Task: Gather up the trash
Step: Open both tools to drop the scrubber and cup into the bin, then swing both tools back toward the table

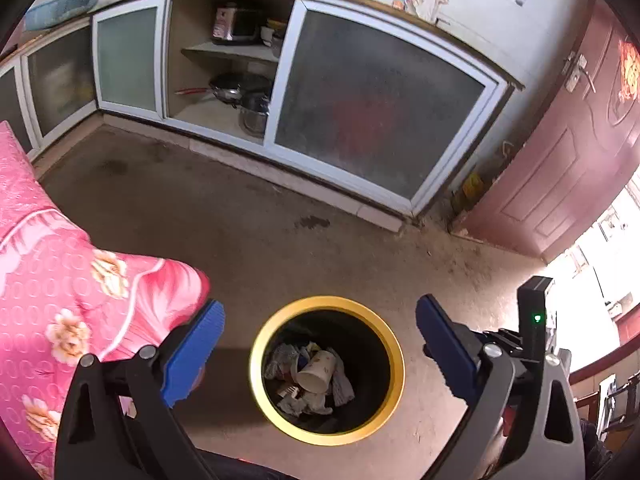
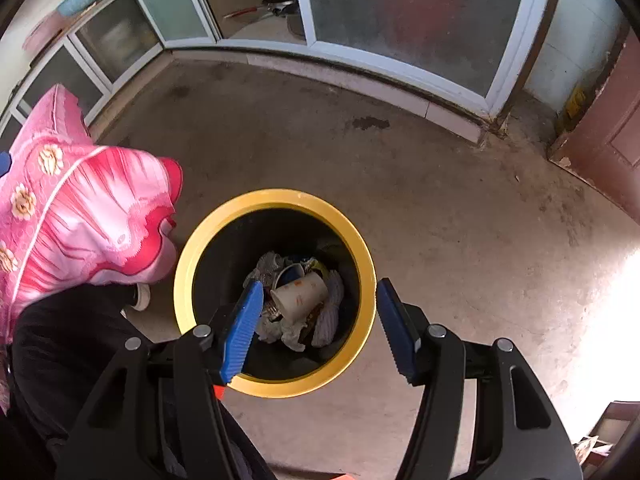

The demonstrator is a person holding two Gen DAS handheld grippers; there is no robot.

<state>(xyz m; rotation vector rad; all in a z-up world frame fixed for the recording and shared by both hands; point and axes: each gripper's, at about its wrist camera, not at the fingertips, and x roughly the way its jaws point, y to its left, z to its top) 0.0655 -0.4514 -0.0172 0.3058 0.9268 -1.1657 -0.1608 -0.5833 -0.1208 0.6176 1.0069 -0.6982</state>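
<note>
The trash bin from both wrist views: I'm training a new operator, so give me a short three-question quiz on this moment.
1. True or false: the paper cup lies on its side inside the yellow-rimmed bin.
2. What does the right gripper hold? A) a cup B) a tissue C) nothing
3. Fill in: the bin stands on the floor beside a ____ floral quilt.

Key: 1 true; 2 C, both it and the left gripper are open and empty; 3 pink.
</note>
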